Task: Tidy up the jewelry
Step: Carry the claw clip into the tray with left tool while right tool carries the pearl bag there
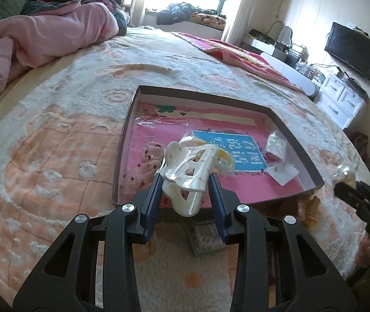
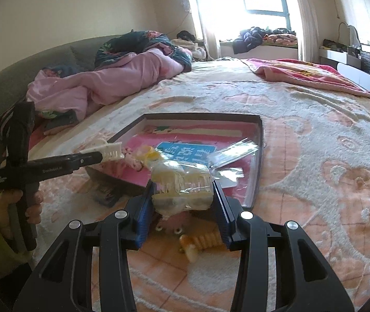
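Note:
My left gripper [image 1: 186,179] is shut on a white claw hair clip [image 1: 189,174] and holds it over the near edge of the shallow dark-rimmed box [image 1: 211,98] with a pink lining. My right gripper [image 2: 183,186] is shut on a yellowish claw clip wrapped in clear plastic [image 2: 181,182], just before the box's near rim [image 2: 259,161]. The left gripper also shows in the right wrist view [image 2: 112,153], with its white clip over the box's left corner. Clear plastic bags [image 1: 277,145] and a yellow item [image 1: 226,157] lie inside the box.
The box lies on a peach and white fleece blanket [image 1: 55,140] on a bed. A pink hair tie [image 2: 172,225] and a yellow clip [image 2: 200,241] lie on the blanket under my right gripper. A small clear case [image 1: 205,239] lies under my left gripper. A pink duvet [image 1: 37,41] is far left.

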The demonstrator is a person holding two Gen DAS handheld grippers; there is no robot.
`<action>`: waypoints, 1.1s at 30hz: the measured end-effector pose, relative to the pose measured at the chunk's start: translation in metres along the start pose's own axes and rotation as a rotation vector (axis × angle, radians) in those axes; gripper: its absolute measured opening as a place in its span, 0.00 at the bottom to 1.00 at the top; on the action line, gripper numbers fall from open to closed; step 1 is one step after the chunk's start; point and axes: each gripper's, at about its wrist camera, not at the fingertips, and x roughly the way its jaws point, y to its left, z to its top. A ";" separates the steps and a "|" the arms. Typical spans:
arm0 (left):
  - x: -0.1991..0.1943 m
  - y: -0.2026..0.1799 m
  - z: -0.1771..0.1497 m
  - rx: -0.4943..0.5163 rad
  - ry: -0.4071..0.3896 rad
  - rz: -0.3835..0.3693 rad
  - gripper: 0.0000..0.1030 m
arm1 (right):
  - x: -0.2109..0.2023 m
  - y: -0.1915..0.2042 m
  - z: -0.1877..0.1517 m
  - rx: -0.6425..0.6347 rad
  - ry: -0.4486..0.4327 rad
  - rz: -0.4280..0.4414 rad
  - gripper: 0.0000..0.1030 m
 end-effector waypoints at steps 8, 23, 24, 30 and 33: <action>0.013 -0.006 0.013 0.021 -0.009 0.019 0.27 | 0.015 -0.012 0.014 0.004 0.002 -0.051 0.40; 0.033 -0.008 0.021 0.042 0.015 0.052 0.27 | 0.066 -0.033 0.038 0.024 0.054 -0.096 0.40; 0.034 -0.008 0.021 0.045 0.017 0.054 0.27 | 0.070 -0.034 0.040 0.022 0.058 -0.099 0.40; 0.038 -0.005 0.021 0.051 0.020 0.074 0.27 | 0.087 -0.039 0.044 0.009 0.077 -0.112 0.40; 0.040 -0.004 0.021 0.048 0.022 0.081 0.27 | 0.095 -0.042 0.046 0.010 0.088 -0.124 0.40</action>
